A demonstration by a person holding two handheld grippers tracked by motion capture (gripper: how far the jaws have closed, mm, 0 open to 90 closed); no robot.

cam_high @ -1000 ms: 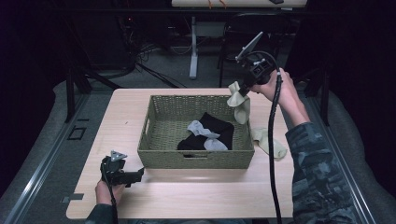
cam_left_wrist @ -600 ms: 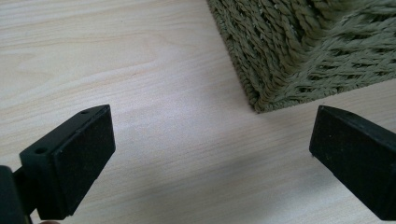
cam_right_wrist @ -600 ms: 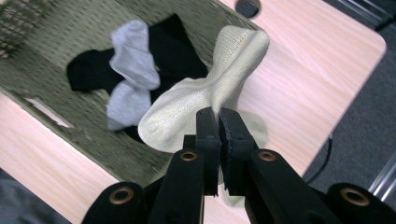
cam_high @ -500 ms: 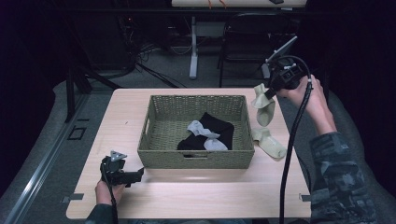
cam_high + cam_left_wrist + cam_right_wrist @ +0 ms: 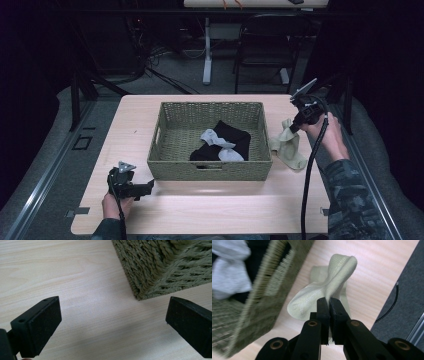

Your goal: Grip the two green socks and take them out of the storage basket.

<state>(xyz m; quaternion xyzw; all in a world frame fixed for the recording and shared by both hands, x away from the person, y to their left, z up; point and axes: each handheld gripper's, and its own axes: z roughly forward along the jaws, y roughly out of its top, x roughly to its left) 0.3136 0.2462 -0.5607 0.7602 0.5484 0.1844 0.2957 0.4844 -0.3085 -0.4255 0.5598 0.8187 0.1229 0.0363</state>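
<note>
My right gripper (image 5: 295, 127) (image 5: 329, 300) is shut on a pale beige sock (image 5: 285, 134) (image 5: 334, 277), which it pinches at a fold. The sock hangs low over the table, just right of the woven basket (image 5: 210, 172) (image 5: 262, 290). Under it a second beige sock (image 5: 295, 156) (image 5: 315, 272) lies flat on the wood. My left gripper (image 5: 148, 185) (image 5: 112, 322) rests on the table at the front left, by the basket's near corner (image 5: 160, 267). It is open, with bare wood between its pads.
Inside the basket lie a black sock (image 5: 236, 138) and grey socks (image 5: 218, 143) (image 5: 229, 270). The table's right edge (image 5: 327, 165) runs close behind the right hand. A chair (image 5: 265, 45) and desk legs stand beyond the far edge.
The right gripper has come down and to the right with the beige sock, from high above the basket's right rim to just over the table. The left gripper has stayed put.
</note>
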